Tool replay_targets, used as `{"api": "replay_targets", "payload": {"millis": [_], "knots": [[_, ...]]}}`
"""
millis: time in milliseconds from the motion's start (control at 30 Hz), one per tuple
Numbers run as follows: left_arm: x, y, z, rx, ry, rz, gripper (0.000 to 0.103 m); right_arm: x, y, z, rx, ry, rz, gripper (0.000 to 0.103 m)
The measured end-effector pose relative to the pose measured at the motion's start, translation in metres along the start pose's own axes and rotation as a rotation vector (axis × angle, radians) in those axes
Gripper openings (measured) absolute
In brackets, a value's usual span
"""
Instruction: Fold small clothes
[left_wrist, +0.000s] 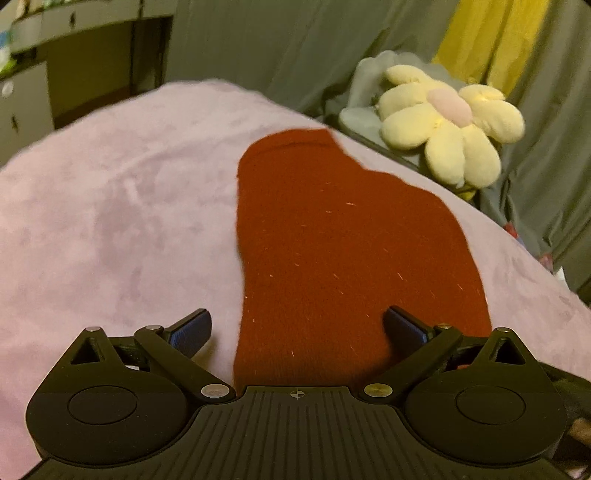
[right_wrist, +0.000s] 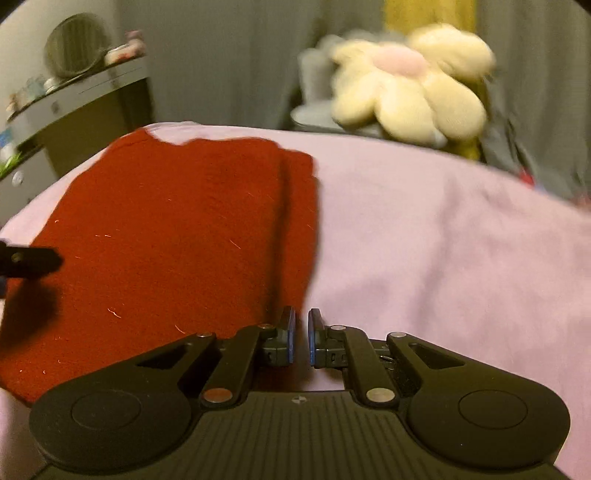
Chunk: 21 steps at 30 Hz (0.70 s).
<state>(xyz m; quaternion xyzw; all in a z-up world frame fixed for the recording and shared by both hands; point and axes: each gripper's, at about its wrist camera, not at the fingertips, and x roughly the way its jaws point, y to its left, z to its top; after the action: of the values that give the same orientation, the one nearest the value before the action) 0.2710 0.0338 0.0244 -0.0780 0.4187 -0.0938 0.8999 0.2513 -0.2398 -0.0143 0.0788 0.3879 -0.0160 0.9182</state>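
Note:
A dark red, sock-shaped garment (left_wrist: 332, 240) lies flat on a pink velvety cover (left_wrist: 110, 221). My left gripper (left_wrist: 297, 317) stands wide open over its near end; one blue pad is above the pink cover and the other above the red cloth, holding nothing. In the right wrist view the red garment (right_wrist: 166, 229) fills the left half, with a fold line near its right edge. My right gripper (right_wrist: 302, 317) is shut but for a thin slit, just off that right edge, with nothing seen between its pads. A finger of the left gripper (right_wrist: 29, 260) pokes in at the far left.
A cream flower-shaped plush (left_wrist: 450, 122) (right_wrist: 406, 81) sits on grey fabric beyond the pink cover's far right edge. A shelf unit (right_wrist: 74, 103) with small items stands at the back left. Grey and yellow drapes hang behind. Bare pink cover (right_wrist: 424, 240) spreads to the right.

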Motion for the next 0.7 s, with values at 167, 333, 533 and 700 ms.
{"api": "replay_targets", "payload": {"millis": [167,333,533,700], "knots": [[-0.020,-0.002,-0.027,0.037,0.004,0.034,0.102,-0.064,0.002,-0.010,0.018,-0.156,0.104,0.016],[-0.035,0.003,-0.048,0.003,0.042,0.045,0.102,-0.082,0.014,-0.021,-0.032,-0.088,0.121,0.047],[-0.060,-0.013,-0.065,0.082,0.064,0.114,0.102,-0.100,0.026,-0.049,-0.065,0.051,0.105,0.076],[-0.085,-0.031,-0.070,0.141,0.052,0.173,0.103,-0.128,0.043,-0.051,-0.127,0.039,0.040,0.099]]}}
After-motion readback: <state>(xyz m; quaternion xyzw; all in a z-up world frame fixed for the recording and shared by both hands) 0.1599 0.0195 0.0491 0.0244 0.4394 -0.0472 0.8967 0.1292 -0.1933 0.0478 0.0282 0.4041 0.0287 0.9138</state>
